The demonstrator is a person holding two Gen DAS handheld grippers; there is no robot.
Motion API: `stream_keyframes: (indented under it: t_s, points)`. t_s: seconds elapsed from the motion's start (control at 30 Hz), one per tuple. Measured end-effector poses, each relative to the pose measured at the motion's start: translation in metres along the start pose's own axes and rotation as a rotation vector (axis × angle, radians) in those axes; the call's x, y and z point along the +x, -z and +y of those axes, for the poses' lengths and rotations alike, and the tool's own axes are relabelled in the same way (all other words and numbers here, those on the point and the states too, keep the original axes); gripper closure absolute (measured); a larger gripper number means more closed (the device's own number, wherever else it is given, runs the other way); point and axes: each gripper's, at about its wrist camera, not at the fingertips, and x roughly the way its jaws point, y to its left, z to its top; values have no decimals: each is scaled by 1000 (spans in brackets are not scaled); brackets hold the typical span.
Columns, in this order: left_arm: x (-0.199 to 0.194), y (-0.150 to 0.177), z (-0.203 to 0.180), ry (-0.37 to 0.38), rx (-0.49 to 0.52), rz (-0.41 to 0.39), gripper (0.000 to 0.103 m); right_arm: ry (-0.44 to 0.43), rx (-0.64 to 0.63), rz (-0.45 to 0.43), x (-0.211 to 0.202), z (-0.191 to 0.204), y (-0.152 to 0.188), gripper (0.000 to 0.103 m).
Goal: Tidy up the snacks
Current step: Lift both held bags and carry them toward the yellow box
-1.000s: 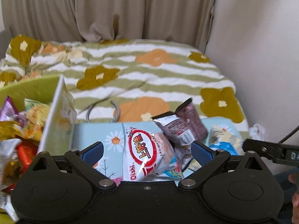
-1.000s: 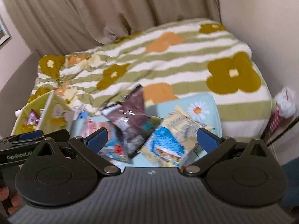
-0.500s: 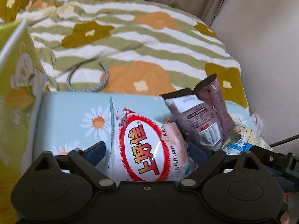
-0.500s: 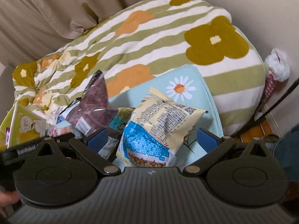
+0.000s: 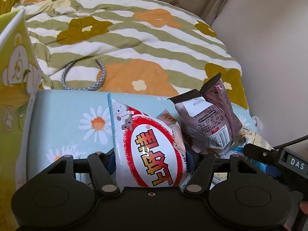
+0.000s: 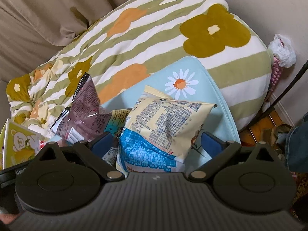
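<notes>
We read "SHRIMP FLAKE" down the side of the white and red shrimp snack bag (image 5: pixel 152 150), w/ big orange Chinese characters in a red oval. The left gripper (image 5: pixel 151 158) has just been closing; its jaws now sit against both sides of that bag, which lies on the pale blue daisy-print tray (image 5: pixel 63 119) on the bed. Just right of it leans a brown snack packet (image 5: pixel 211 119), barcode and a white label showing, text too small to read. The right gripper (image 6: pixel 157 140) stands wide, jaws either side of a yellow and blue snack bag (image 6: pixel 163 127) w/ QR code; we can't tell if the pads press it. A green bear-print box (image 5: pixel 13 88) stands at the tray's left; contents not visible. "DAS" shows on the right gripper's body.
</notes>
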Motion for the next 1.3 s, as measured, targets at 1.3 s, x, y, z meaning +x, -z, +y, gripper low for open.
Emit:
stream_keyframes:
  t_s: [1.3]
  points:
    - [-113, 45, -26, -109, -3, -252, 34, -60, -173, -69, -67, 5, 17, 39]
